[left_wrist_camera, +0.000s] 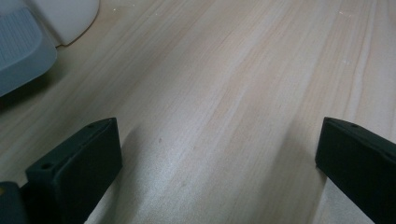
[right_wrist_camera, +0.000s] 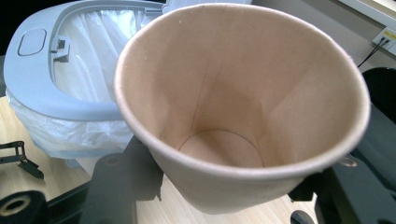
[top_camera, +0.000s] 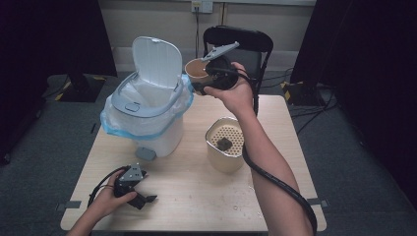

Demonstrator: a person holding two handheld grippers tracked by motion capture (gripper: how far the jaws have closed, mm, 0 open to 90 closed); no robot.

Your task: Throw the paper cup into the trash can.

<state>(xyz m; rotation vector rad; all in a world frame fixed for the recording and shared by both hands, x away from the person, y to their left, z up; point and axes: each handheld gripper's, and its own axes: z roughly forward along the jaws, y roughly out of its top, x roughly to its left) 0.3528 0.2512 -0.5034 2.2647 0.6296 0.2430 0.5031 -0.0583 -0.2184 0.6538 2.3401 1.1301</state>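
The right gripper [top_camera: 209, 74] is clamped on the empty paper cup [top_camera: 195, 71], just beside the open bin [top_camera: 147, 105]; best carry it squarely over the bin's mouth before releasing, while the left gripper [top_camera: 142, 194] rests spread on the table [top_camera: 196, 196].

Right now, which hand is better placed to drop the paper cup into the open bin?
Right: the right gripper already holds the paper cup beside the open bin. The left gripper rests low on the table, jaws open.

Right gripper [top_camera: 202, 78] raised and clamped, left gripper [top_camera: 140, 194] gaping low
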